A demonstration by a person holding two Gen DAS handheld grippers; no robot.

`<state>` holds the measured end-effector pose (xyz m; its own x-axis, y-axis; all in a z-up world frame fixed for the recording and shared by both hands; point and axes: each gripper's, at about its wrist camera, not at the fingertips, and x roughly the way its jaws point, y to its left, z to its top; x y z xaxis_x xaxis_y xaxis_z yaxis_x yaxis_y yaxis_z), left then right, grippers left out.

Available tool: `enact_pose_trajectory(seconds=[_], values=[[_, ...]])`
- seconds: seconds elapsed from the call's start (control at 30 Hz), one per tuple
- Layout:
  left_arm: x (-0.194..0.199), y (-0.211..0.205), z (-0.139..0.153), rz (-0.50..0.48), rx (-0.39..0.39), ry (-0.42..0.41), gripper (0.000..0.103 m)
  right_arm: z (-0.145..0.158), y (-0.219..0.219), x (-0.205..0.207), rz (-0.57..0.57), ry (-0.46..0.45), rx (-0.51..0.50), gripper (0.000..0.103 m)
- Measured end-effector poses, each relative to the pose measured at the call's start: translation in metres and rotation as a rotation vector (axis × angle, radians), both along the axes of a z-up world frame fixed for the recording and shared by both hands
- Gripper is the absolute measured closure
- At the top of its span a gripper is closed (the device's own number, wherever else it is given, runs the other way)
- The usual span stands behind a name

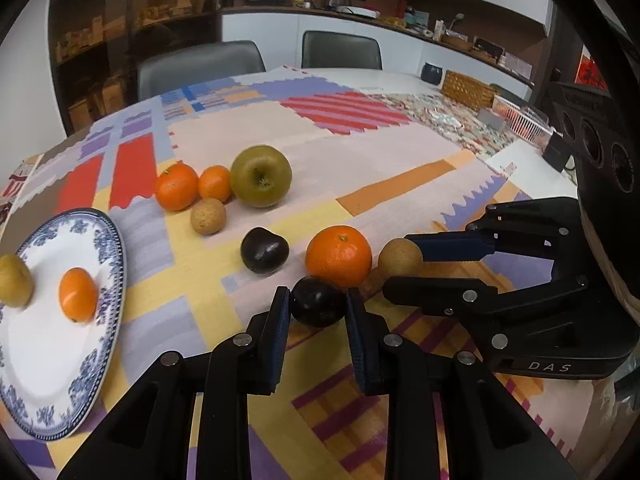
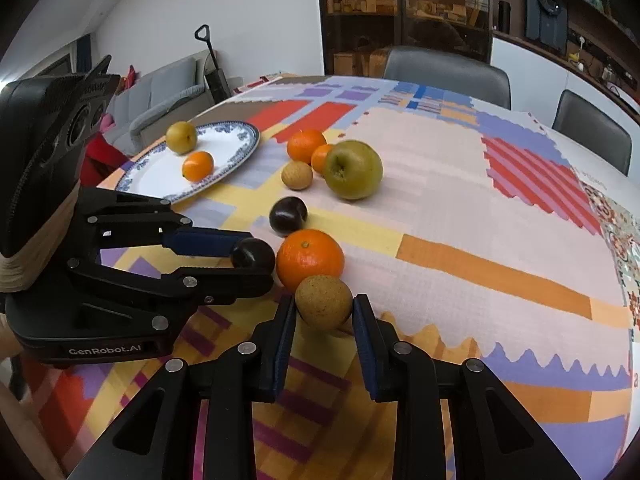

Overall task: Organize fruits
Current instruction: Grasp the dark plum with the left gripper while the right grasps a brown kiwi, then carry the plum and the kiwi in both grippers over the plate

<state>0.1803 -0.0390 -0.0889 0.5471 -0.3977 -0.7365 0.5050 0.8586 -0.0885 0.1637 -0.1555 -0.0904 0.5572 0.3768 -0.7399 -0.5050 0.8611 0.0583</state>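
My left gripper (image 1: 318, 304) has its pads against both sides of a dark plum (image 1: 318, 302) resting on the tablecloth. My right gripper (image 2: 324, 308) has its pads against both sides of a small brown round fruit (image 2: 323, 302), also on the cloth. A large orange (image 1: 339, 255) lies just beyond both. A second dark plum (image 1: 264, 250), another brown fruit (image 1: 208, 216), two small oranges (image 1: 177, 186) and a green apple (image 1: 261, 176) lie farther out. A blue-rimmed white plate (image 1: 108, 240) at the left holds a small orange (image 1: 78, 295) and a yellow fruit (image 1: 14, 280).
The table carries a bright patchwork cloth (image 1: 400, 160). A wicker basket (image 1: 466, 89) and a white wire basket (image 1: 520, 118) stand at the far right. Two grey chairs (image 1: 200, 66) stand behind the table.
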Motion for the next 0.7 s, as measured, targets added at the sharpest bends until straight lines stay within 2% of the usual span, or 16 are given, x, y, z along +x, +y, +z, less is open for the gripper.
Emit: enact_pose_trajectory(seconds=[0.37, 0.7], values=[[-0.027, 0.033, 0.029, 0.133, -0.035, -0.041, 0.076, 0.029, 0.014, -0.018, -0.008, -0.058, 0.028, 0.073], [-0.045, 0.083, 0.055, 0.283, -0.028, -0.096, 0.076, 0.058, 0.054, -0.024, 0.016, -0.077, 0.101, 0.073]])
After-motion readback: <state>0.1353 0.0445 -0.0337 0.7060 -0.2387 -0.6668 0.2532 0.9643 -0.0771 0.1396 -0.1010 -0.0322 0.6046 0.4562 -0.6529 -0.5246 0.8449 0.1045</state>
